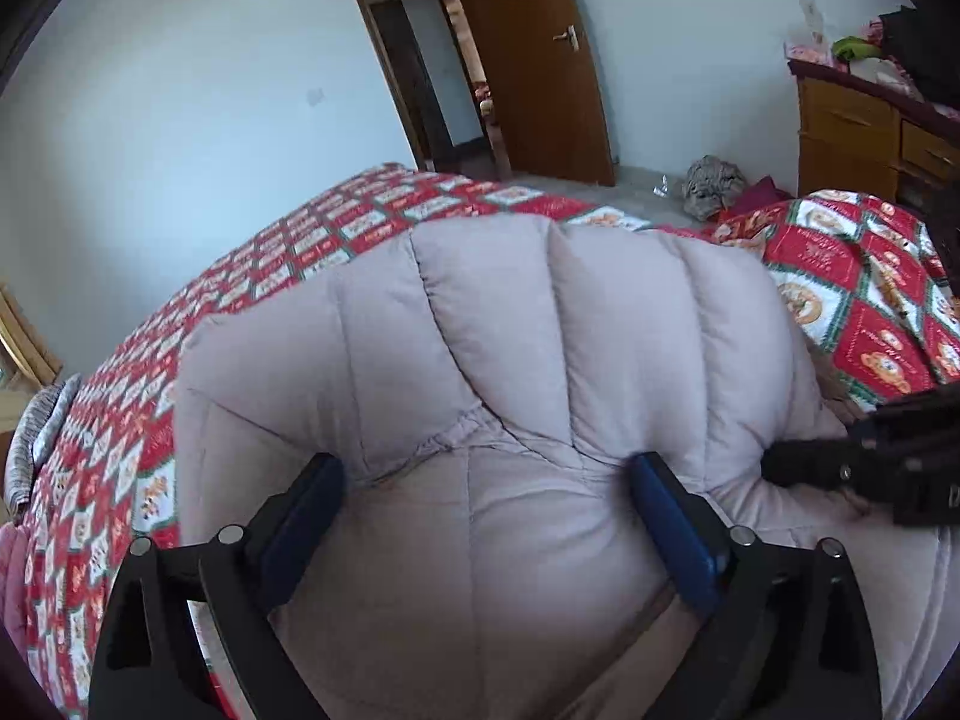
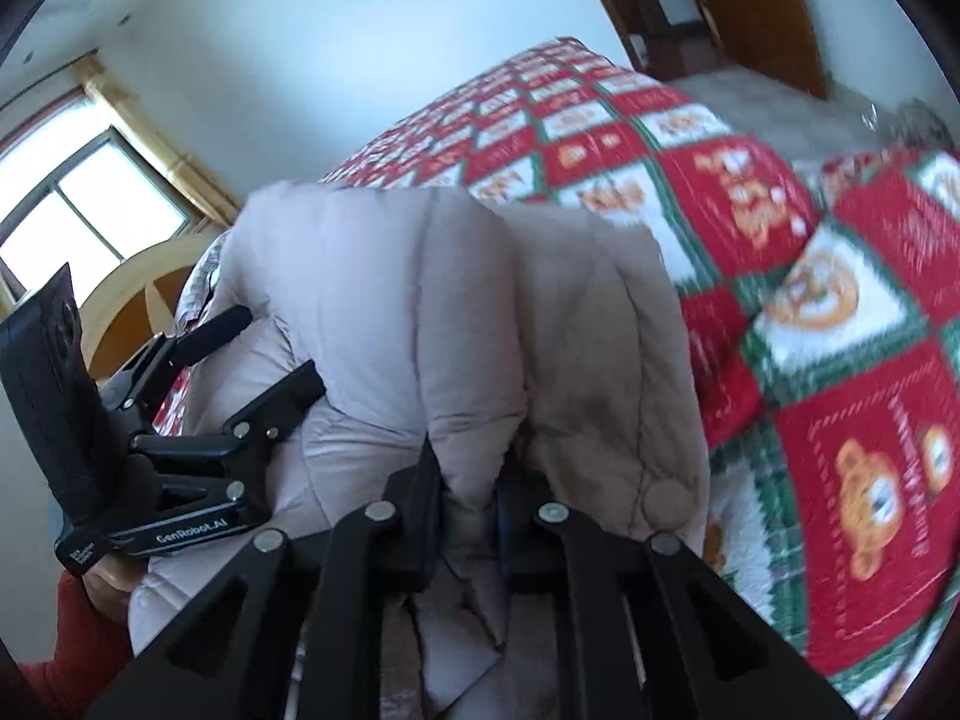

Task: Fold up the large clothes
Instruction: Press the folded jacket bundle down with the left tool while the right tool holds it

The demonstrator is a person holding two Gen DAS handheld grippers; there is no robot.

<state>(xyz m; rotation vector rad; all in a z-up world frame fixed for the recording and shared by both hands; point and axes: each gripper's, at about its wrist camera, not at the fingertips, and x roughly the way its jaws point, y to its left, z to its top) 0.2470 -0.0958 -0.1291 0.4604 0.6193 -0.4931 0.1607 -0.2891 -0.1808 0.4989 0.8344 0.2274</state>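
Left wrist view: my left gripper (image 1: 486, 480) had its jaws wide around the coat (image 1: 480, 324), and my right gripper (image 2: 465, 474) pinched a fold, over the bed (image 1: 336, 228). I judged it partly folded, not yet laid flat.

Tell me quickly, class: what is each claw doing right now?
Left claw: fingers wide apart, pressed into the pale pink quilted puffer coat, not clamped.
Right claw: closed on a fold of it.
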